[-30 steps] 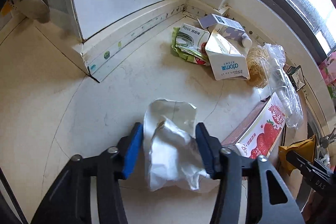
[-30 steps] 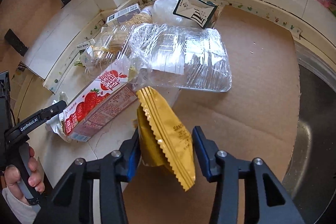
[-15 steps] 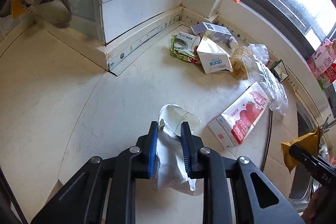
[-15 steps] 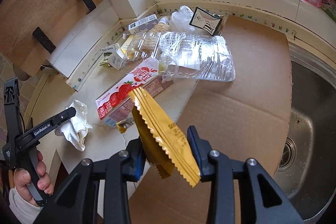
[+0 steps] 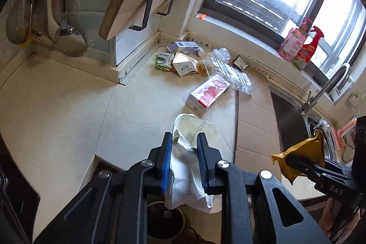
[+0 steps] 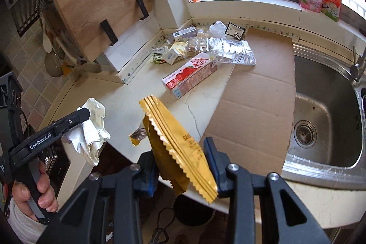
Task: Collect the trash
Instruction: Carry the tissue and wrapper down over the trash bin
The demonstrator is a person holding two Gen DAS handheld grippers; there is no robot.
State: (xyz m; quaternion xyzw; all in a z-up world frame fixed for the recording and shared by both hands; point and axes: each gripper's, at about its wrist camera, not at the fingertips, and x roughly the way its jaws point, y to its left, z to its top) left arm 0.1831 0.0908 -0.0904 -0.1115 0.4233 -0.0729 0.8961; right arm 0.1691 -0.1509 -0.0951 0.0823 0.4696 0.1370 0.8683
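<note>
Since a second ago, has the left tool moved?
Yes. The left tool, shut on the crumpled white paper, has pulled up and back from the strawberry carton, now past the counter edge.

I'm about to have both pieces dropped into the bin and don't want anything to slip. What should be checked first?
1. Left gripper shut on the crumpled white paper: ok.
2. Right gripper shut on the gold wrapper: ok.
3. Both pieces lifted off the countertop: ok.
4. Bin open and below the paper: dark round container shows under the left gripper; open, cannot tell.
5. Gold wrapper over the bin: not ok, it hangs over the counter edge.
6. Trash left: strawberry carton and the corner pile remain; not ok.
</note>
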